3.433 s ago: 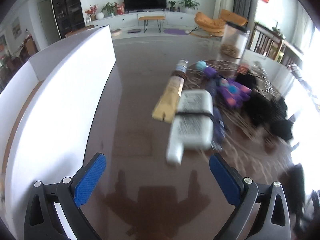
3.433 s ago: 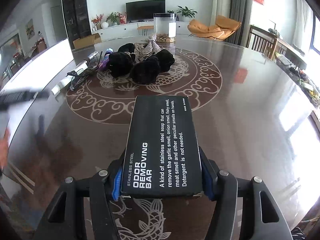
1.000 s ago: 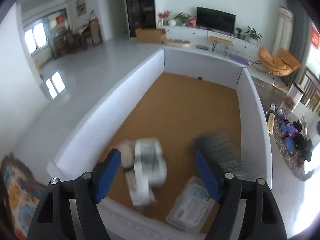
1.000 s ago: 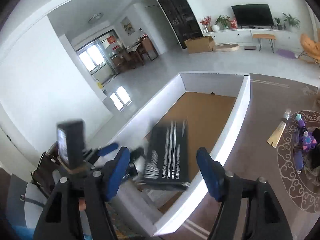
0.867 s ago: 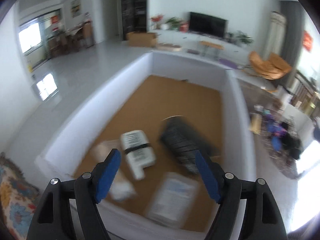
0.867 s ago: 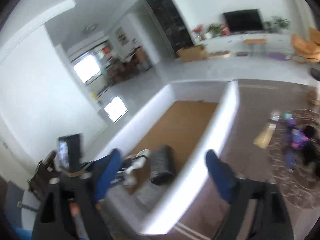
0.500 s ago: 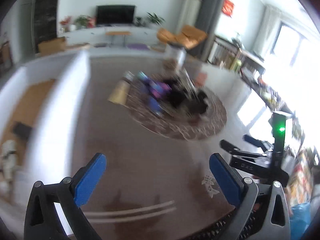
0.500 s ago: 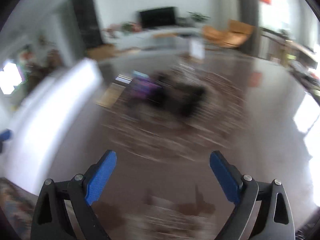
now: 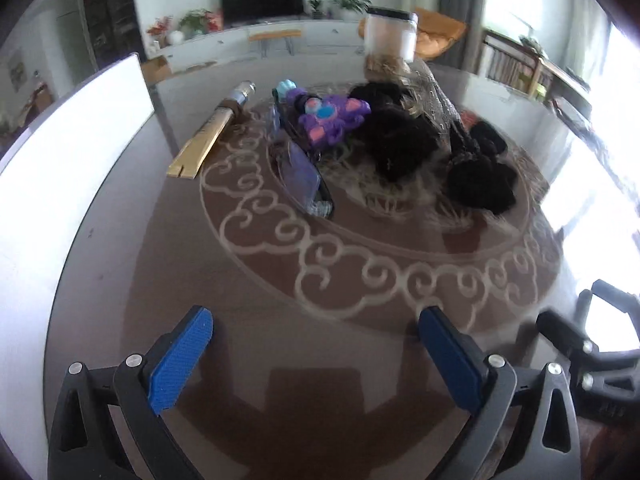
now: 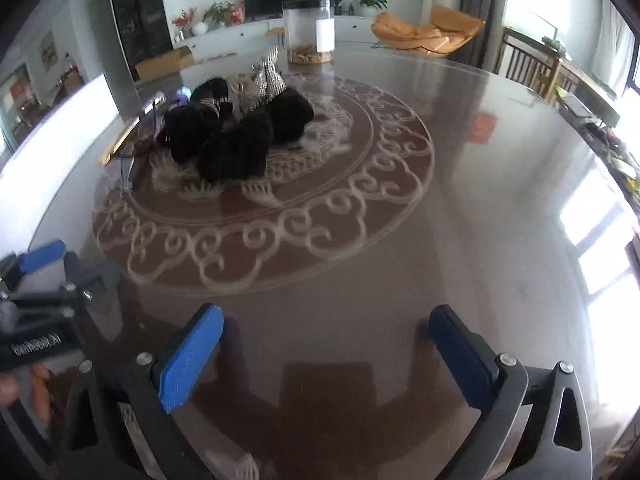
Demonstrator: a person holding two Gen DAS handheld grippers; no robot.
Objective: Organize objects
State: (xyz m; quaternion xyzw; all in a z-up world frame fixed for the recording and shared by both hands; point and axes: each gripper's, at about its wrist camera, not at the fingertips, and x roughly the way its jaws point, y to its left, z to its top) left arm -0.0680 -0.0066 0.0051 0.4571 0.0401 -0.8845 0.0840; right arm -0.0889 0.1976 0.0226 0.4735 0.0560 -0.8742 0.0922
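Left wrist view: both hand-held grippers were wide apart and held nothing, and the things lay ahead on the counter (image 9: pixel 248 320).
The left hand-held gripper (image 9: pixel 316 354) and the right hand-held gripper (image 10: pixel 326 354) had just opened. The purple toy (image 9: pixel 330 118) looked light and bumpy (probably hard plastic), so squeeze its narrow middle; the black fluffy things (image 9: pixel 400 140) beside it looked soft.

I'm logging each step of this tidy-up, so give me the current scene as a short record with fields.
surface: round table with swirl pattern
left gripper: jaws wide apart, nothing between them
right gripper: jaws wide apart after just opening, nothing between them
pile remaining: purple toy, black fuzzy items, gold-wrapped tube, clear jar
box: white wall at table's left edge
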